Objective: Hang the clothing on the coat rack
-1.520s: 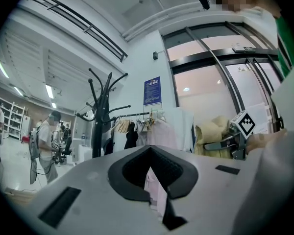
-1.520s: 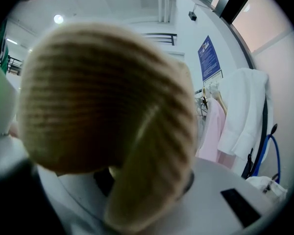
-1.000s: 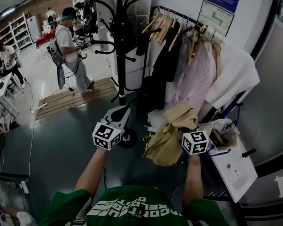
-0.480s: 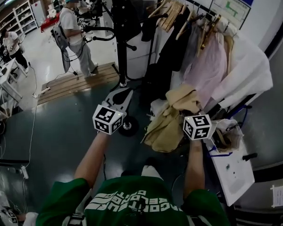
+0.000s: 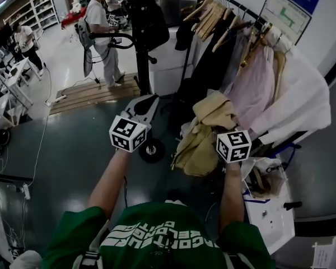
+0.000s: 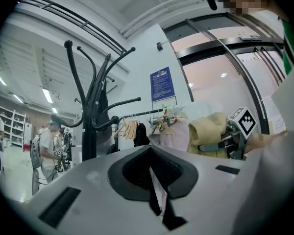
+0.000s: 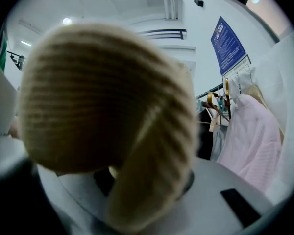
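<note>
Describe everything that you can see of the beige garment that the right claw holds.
The beige ribbed fabric garment looks soft and thick, like corduroy. It is crumpled into a bundle, with a rounded fold on top and loose folds hanging below. The right claw is closed on its upper part and carries it in the air, near the pale pink hung garment. The left claw is apart from it. Whether it brushes the hung clothes cannot be told.

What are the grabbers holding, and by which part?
The right gripper clamps a bunched fold at the tan garment's top; the left gripper holds nothing.
</note>
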`<action>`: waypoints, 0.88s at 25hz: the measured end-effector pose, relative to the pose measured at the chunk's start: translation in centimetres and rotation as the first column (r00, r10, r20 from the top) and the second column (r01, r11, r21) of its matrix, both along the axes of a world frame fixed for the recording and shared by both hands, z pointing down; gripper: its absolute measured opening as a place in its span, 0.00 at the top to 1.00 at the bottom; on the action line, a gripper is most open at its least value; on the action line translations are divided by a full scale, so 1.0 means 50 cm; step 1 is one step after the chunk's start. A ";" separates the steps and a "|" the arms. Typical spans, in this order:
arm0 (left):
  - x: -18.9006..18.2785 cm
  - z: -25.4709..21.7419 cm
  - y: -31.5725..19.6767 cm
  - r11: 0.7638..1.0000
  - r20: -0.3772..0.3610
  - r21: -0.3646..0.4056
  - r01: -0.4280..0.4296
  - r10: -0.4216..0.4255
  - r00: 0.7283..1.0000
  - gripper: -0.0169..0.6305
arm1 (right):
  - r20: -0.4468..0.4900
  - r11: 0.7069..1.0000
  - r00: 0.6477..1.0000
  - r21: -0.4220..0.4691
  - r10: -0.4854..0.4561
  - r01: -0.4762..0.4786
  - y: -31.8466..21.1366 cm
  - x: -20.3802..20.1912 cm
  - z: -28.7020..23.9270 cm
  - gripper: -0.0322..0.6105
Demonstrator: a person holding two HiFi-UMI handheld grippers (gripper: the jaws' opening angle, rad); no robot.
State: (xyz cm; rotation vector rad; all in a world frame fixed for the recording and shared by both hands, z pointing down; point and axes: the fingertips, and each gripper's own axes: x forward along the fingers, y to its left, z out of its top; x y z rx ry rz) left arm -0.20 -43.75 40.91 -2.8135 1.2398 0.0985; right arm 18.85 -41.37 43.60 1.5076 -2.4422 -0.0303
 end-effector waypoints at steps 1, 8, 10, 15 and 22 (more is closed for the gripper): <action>0.006 -0.004 -0.005 1.000 -0.001 0.003 0.007 -0.007 1.000 0.97 | 0.000 1.000 1.000 0.004 -0.009 0.009 -0.007 0.004 -0.005 0.84; 0.037 -0.048 -0.034 0.997 -0.011 0.033 0.065 -0.064 0.998 0.97 | 0.011 0.996 0.997 0.035 -0.080 0.079 -0.050 0.023 -0.057 0.84; 0.039 -0.063 -0.041 0.996 -0.013 0.031 0.087 -0.086 0.996 0.97 | 0.018 0.994 0.995 0.038 -0.099 0.099 -0.061 0.023 -0.075 0.84; 0.044 -0.118 -0.053 0.993 -0.020 0.031 0.116 -0.115 0.993 0.97 | 0.046 0.990 0.989 0.044 -0.139 0.137 -0.092 0.015 -0.133 0.84; 0.043 -0.196 -0.074 0.990 -0.031 0.042 0.131 -0.130 0.991 0.97 | 0.101 0.985 0.981 0.046 -0.168 0.164 -0.143 -0.006 -0.223 0.84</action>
